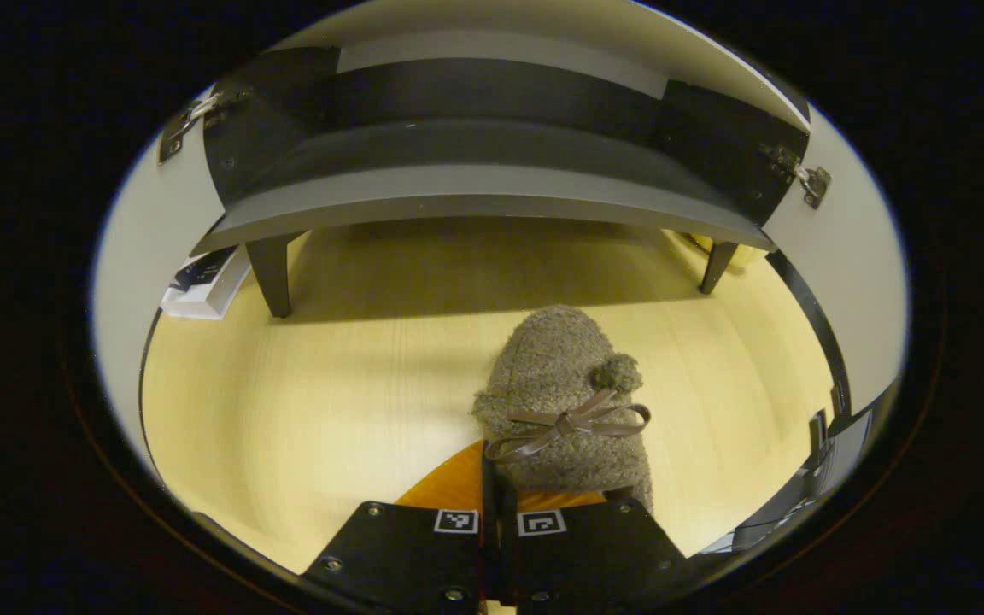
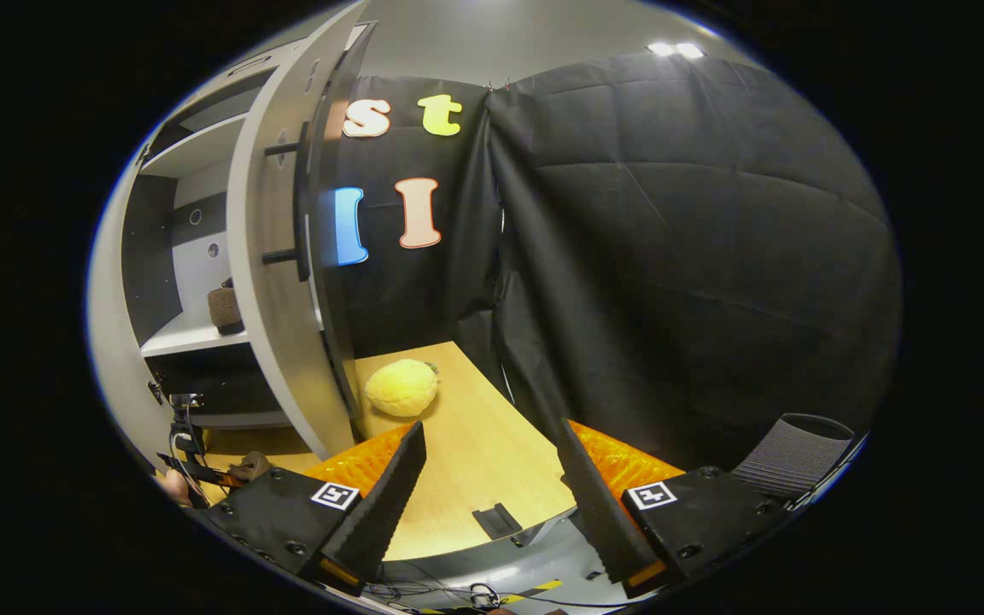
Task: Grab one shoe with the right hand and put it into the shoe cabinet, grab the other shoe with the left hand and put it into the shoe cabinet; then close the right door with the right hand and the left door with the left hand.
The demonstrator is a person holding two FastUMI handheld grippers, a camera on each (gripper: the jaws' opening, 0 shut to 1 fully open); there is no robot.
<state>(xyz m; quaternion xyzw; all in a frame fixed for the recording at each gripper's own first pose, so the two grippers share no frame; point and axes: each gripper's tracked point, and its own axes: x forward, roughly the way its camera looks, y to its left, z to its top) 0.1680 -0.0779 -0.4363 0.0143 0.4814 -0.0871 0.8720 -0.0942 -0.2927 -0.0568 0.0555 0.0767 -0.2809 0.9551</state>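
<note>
Left gripper (image 1: 499, 512), fingers pressed together on the heel of a fuzzy brown shoe (image 1: 565, 410) with a ribbon bow, holds it above the wooden surface (image 1: 287, 401) before the shoe cabinet (image 1: 475, 179). Right gripper (image 2: 492, 478) hangs wide apart beside the cabinet's right door (image 2: 278, 282); another shoe (image 2: 225, 309) sits on a shelf inside.

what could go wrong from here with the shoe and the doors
The left hand-held gripper pinches only the heel edge of the fuzzy slipper, so it may slip out on the lift. The cabinet's bottom edge sits raised on legs; the toe could catch under it. The right hand-held gripper is open near the open right door and could bump it.
</note>
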